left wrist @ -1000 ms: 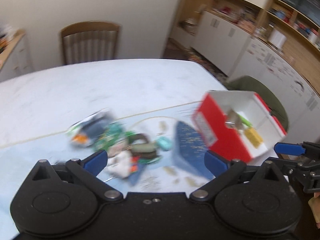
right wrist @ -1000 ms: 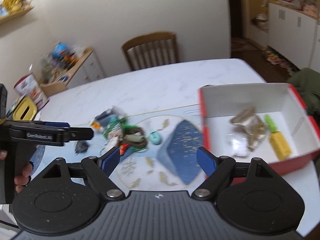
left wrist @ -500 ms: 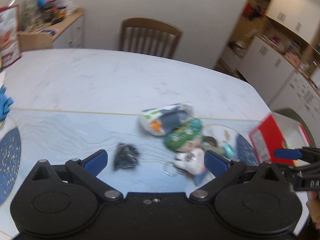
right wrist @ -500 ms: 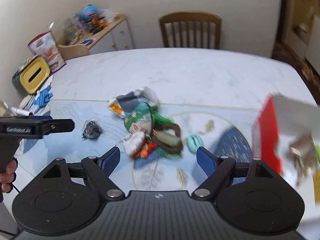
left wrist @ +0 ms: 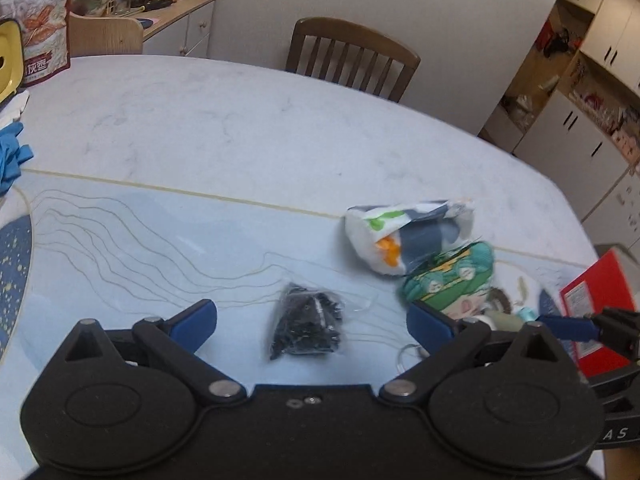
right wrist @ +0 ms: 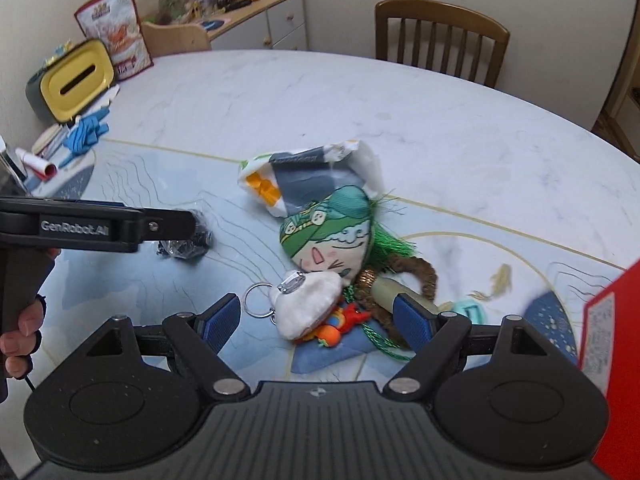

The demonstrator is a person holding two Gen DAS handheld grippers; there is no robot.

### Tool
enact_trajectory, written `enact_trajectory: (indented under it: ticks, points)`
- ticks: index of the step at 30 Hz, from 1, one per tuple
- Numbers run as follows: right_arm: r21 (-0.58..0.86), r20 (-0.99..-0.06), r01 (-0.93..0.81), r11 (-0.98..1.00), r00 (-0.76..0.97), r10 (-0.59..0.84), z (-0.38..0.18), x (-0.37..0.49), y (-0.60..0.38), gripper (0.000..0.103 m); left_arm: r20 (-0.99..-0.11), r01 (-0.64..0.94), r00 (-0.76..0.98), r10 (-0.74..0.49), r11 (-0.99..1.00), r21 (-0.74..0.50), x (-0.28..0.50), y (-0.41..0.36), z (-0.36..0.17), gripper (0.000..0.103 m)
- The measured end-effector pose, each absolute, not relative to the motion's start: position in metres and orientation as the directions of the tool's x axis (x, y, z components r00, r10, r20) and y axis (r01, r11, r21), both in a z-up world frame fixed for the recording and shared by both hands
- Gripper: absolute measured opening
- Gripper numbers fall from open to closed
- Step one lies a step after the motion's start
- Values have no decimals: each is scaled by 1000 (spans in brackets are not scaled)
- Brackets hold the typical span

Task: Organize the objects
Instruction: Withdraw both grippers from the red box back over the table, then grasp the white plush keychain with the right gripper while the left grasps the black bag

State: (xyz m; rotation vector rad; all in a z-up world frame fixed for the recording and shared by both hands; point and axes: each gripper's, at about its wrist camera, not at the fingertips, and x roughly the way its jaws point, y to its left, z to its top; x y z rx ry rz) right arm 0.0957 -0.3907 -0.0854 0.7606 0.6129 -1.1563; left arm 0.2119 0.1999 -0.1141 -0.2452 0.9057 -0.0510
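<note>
A small clear bag of black parts [left wrist: 307, 328] lies on the pale blue mat, and my left gripper [left wrist: 312, 322] hangs open right over it, a finger on either side. In the right wrist view the same black bag [right wrist: 185, 243] is partly hidden behind the left gripper's arm. My right gripper [right wrist: 318, 322] is open above a pile: a white plush keychain [right wrist: 306, 308], a green-haired plush doll [right wrist: 332, 236], a crumpled snack wrapper [right wrist: 308, 180] and a teal piece [right wrist: 472, 314]. The red box [right wrist: 616, 340] shows only at the right edge.
A wooden chair [right wrist: 440, 36] stands behind the marble table [right wrist: 280, 92]. At the far left are a yellow-lidded tissue box [right wrist: 70, 80], blue gloves [right wrist: 86, 132] and a snack bag [right wrist: 114, 32]. A hand [right wrist: 20, 332] holds the left gripper's handle.
Both views have swung left, away from the red box. The left gripper has come over the black bag, the right one over the plush pile. Both stayed open.
</note>
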Motion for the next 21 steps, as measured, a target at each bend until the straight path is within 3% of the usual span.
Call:
enact_trajectory:
  ticks: [7, 13, 21]
  points:
    - [196, -783, 954, 228, 293, -550, -97, 108, -402, 82, -790, -61, 601, -124, 978, -199, 216, 198, -128, 85]
    - [188, -800, 958, 217, 277, -532, -105, 113, -408, 63, -797, -44, 593, -114, 984, -173, 218, 193, -134, 70]
    - [143, -812, 962, 232, 248, -528, -108, 122, -408, 46, -794, -35, 595, -123, 983, -178, 220, 191, -134, 47]
